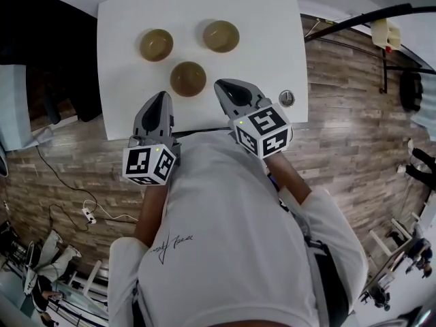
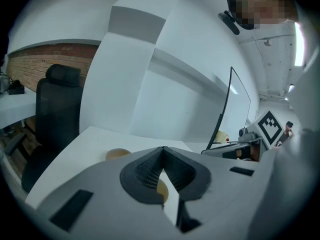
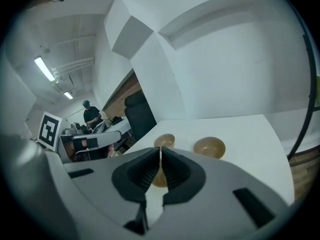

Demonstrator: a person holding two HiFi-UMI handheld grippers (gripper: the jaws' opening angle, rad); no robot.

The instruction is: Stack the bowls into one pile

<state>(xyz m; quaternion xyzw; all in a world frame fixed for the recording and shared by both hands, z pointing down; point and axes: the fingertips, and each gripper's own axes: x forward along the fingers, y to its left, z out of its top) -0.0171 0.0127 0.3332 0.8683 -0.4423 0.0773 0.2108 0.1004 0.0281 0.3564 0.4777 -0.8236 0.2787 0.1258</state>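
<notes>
1. White table (image 1: 122,60) is sitting on a wood-plank floor (image 1: 354,114). The person is standing at its near edge, with both grippers hovering over that edge.
2. Left gripper (image 1: 161,99): jaws are meeting at the tips with nothing pinched between them. It's touching nothing. Its own view is showing only a sliver of bowl through the gap below the tips.
3. Right gripper (image 1: 225,87): jaws are pressed together too and it's carrying nothing. It's hanging just right of the near bowl (image 1: 188,78), clear of it.
4. Near bowl is sitting slightly ahead of the two gripper tips, roughly between them. Left bowl (image 1: 156,44) and right bowl (image 1: 221,36) are sitting farther back. All three are standing upright and apart in a triangle, none nested, so stacking is not started.
5. Small round metal piece (image 1: 287,99) is lying near the table's right edge, beside the right gripper and out of the working path.
6. Handling call: the bowls are looking rigid, shallow, smooth and probably light. Material is unclear. I'm expecting a slick wall, so a loose pinch risks the bowl tipping or sliding out.
7. Grip point: I'm suggesting the rim, one jaw inside and one outside the wall. Both grippers are needing to open first, since neither can take a rim as they're set.
</notes>
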